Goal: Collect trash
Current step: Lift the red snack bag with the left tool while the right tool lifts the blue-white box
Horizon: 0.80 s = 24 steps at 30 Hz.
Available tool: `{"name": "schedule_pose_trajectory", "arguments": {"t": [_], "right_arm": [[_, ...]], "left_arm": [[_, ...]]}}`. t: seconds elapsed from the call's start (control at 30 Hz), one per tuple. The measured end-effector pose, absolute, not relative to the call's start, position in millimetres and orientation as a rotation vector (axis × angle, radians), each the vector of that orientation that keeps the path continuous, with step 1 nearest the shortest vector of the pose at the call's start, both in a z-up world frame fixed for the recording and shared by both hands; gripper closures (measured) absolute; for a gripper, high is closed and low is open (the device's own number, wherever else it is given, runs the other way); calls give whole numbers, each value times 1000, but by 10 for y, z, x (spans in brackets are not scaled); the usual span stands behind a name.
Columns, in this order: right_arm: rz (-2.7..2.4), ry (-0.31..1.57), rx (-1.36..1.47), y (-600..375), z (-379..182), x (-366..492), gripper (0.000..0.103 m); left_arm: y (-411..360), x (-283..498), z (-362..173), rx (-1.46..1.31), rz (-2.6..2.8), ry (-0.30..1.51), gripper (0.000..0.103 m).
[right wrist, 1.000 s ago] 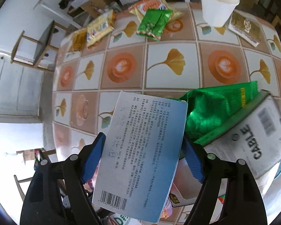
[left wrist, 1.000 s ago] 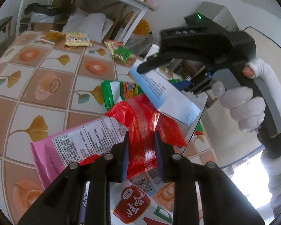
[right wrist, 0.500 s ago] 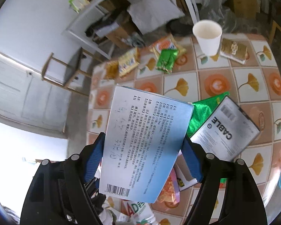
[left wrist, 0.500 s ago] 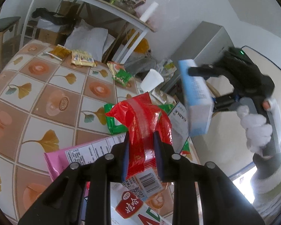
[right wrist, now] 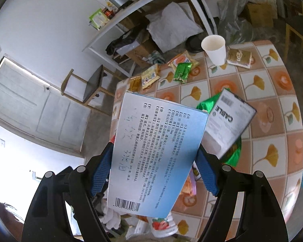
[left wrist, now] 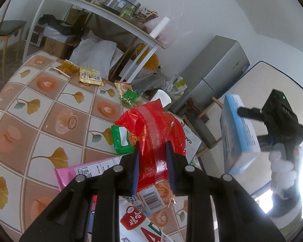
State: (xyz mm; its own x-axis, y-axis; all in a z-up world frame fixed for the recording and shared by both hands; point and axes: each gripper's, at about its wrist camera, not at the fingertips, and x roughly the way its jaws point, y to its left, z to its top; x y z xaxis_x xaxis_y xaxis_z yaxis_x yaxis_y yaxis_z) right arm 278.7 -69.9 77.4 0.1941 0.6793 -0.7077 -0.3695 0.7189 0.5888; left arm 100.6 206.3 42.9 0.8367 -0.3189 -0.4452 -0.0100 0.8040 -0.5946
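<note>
The left tool (left wrist: 152,157) grips the red wrapper (left wrist: 155,129) above the worktop (left wrist: 50,104); the right tool (right wrist: 154,169), off to its right, clamps the blue box (right wrist: 155,153) lengthwise, clear of the worktop edge.

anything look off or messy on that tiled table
Yes: wrappers lie scattered across the tiled table, and a white CABLE box sits askew on a green packet. The paper cup stands upright, nothing visibly spilled.

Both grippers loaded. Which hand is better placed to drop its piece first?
Probably right: the right gripper holds the blue box off the table edge. The left gripper has its red wrapper over the table.
</note>
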Motion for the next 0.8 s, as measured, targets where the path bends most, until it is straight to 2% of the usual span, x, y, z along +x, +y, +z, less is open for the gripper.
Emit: {"name": "schedule_pose_trajectory", "arguments": {"t": [0.5,0.8], "right_arm": [[772,1119,446,-1190,751,2531,30],[771,1034,592,-2005,732,2274,30]], "left_arm": [[1925,892,698,-585,-176,533,80],[1317,897,1068,-480,-261,546,80]]}}
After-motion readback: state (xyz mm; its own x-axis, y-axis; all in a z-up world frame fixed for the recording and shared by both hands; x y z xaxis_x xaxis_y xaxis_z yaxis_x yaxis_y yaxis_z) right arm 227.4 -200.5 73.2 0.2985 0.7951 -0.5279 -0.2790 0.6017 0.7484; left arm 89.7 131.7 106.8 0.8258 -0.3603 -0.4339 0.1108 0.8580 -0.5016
